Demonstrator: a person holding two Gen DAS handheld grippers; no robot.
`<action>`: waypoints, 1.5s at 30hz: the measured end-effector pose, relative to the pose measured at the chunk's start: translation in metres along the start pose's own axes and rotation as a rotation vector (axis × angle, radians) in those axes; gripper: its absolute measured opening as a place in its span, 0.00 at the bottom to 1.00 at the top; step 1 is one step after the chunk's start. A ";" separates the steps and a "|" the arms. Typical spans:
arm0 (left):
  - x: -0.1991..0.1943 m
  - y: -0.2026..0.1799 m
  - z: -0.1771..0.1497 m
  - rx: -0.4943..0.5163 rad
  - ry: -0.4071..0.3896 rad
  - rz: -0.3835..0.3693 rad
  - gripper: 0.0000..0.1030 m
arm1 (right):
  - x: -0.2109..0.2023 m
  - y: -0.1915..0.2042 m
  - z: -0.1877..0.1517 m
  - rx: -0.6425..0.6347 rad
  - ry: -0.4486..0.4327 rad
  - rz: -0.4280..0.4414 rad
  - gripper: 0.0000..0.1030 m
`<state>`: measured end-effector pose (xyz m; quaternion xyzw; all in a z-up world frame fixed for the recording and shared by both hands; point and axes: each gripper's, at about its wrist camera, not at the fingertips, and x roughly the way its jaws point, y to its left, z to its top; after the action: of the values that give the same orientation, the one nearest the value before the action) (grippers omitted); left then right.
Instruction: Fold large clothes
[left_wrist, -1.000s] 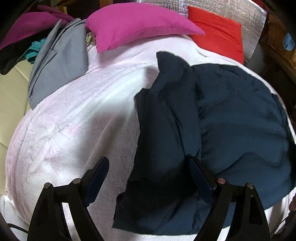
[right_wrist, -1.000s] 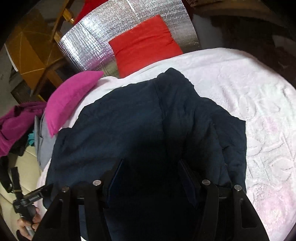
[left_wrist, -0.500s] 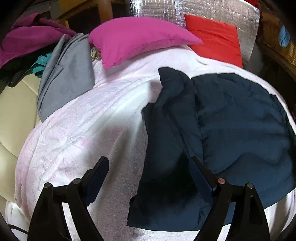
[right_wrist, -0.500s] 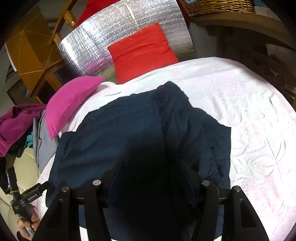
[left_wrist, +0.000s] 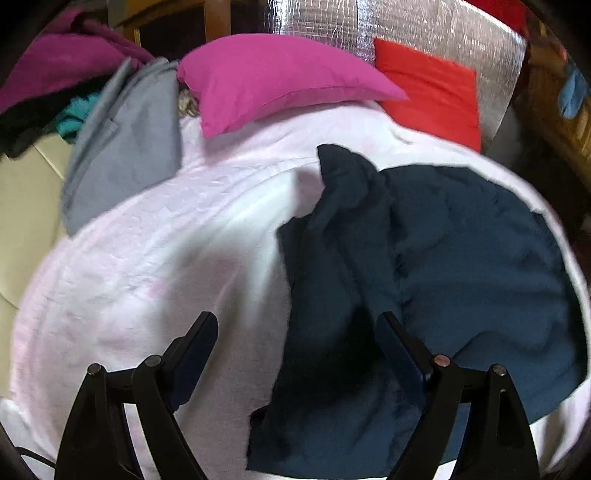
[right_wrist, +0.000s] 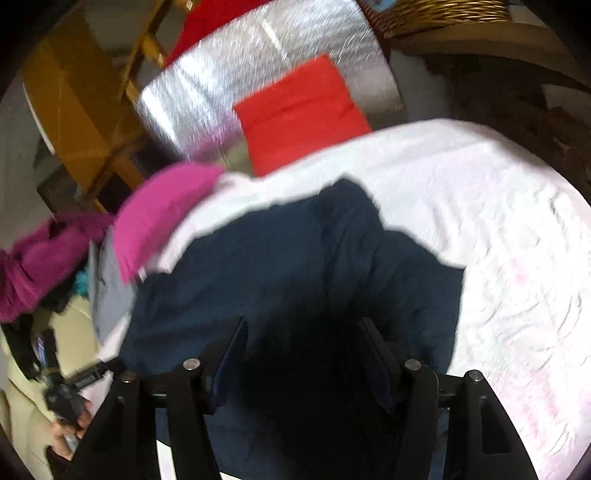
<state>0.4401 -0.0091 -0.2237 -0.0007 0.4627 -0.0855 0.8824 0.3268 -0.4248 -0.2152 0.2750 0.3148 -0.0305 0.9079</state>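
A dark navy garment (left_wrist: 461, 258) lies folded on a white and pale pink blanket (left_wrist: 147, 277), its left flap doubled over toward the middle. My left gripper (left_wrist: 295, 321) hangs open above the garment's left edge, one finger over bare blanket and the other over navy cloth. In the right wrist view the same garment (right_wrist: 295, 258) fills the centre. My right gripper (right_wrist: 303, 325) hovers over its near part with its jaws opening and no cloth pinched between the pads. The left gripper (right_wrist: 62, 391) also shows at the lower left there, held by a hand (right_wrist: 70, 424).
A magenta pillow (left_wrist: 273, 77) and a red cushion (left_wrist: 428, 92) lean at the head of the bed against a silver foil panel (left_wrist: 369, 26). A grey garment (left_wrist: 122, 158) and a magenta clothes pile (left_wrist: 55, 62) lie at the far left. A wicker basket (right_wrist: 443, 11) sits on a shelf.
The right gripper has lifted and drawn back from the garment, so more blanket and the basket show, and its jaws stand slightly wider. The left view has tipped up a little.
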 end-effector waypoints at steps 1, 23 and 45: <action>0.001 0.002 0.002 -0.013 0.003 -0.025 0.85 | -0.007 -0.010 0.006 0.023 -0.021 0.008 0.67; 0.002 -0.025 0.008 0.088 -0.065 0.153 0.85 | 0.038 -0.067 0.014 0.180 0.074 0.008 0.70; -0.065 -0.022 0.002 0.117 -0.310 0.213 0.85 | 0.019 0.001 0.001 0.128 -0.058 0.174 0.70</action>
<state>0.4022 -0.0213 -0.1678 0.0863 0.3131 -0.0172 0.9456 0.3428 -0.4224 -0.2260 0.3577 0.2607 0.0203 0.8965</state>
